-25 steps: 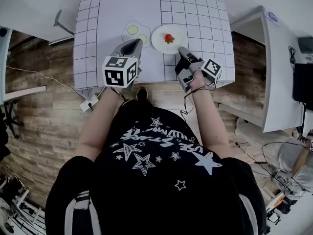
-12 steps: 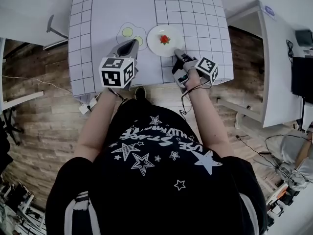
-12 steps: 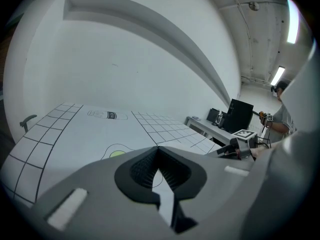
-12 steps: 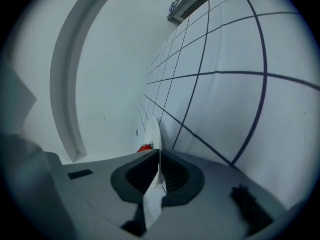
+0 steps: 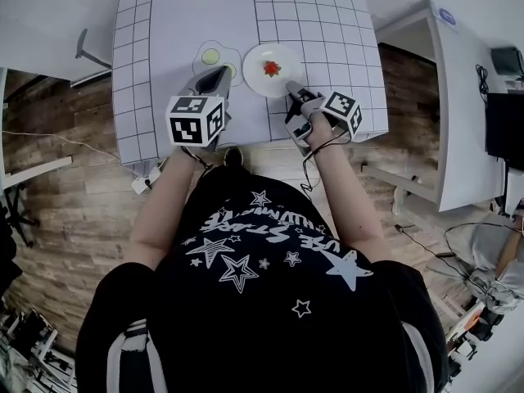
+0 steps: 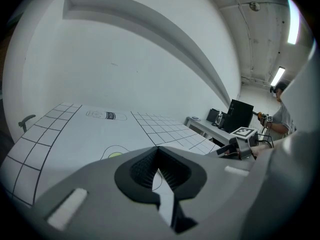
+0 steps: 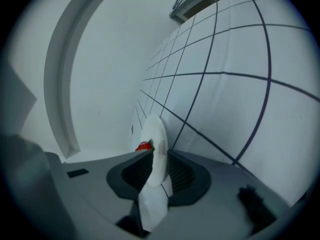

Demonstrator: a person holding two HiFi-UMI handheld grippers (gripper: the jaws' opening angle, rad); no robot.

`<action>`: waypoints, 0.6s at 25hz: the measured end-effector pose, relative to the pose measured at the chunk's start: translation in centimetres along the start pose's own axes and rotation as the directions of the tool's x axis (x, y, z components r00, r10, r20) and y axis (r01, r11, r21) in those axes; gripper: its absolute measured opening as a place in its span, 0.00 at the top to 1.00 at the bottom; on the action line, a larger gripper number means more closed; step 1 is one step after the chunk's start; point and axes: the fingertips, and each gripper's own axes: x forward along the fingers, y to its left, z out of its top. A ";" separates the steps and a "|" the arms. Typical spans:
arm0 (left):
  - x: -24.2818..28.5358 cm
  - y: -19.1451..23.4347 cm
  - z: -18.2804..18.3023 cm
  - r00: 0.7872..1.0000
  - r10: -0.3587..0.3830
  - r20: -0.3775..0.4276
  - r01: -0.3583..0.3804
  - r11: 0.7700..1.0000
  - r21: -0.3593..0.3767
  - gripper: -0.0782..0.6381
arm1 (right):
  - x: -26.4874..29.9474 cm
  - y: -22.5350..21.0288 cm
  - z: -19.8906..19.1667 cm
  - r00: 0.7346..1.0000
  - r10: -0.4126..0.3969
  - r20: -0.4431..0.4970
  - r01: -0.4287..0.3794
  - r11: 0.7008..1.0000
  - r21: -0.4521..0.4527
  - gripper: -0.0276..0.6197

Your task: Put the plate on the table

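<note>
The plate (image 5: 255,60) is white and round, with a red strawberry (image 5: 271,69) in its middle. It looks to lie flat on the table (image 5: 164,80), on the cloth with the squares. So the putting down looks done.

The plate's near edge sticks in between the jaws of the right tongs (image 5: 291,89). The jaws are opening now. In the right gripper view the thin edge is in the gap, and the pads do not seem to squeeze it any more. The rest of the plate lies straight ahead of these tongs, away from the person. A round plate has no long side, so only the edge matters. I think the right tongs should slide straight back, level with the table, so that they do not bump the edge or tip the strawberry.

The left tongs (image 5: 219,74) are off to the left of the plate and do not touch it. Their tips are together with nothing between them. They point over a drawing of a fried egg (image 5: 214,56). The right tongs are much nearer to the plate.
</note>
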 end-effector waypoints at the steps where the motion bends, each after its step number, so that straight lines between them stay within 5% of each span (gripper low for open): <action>1: 0.0 0.0 0.1 1.000 0.000 0.001 0.000 1.000 0.000 0.88 | 0.0 0.0 0.0 1.000 -0.008 -0.002 0.008 1.000 -0.004 0.81; 15: -0.4 -1.2 0.3 1.000 0.007 0.024 -0.008 1.000 0.005 0.88 | -2.0 0.5 1.5 0.996 -0.035 0.081 0.039 0.998 -0.042 0.78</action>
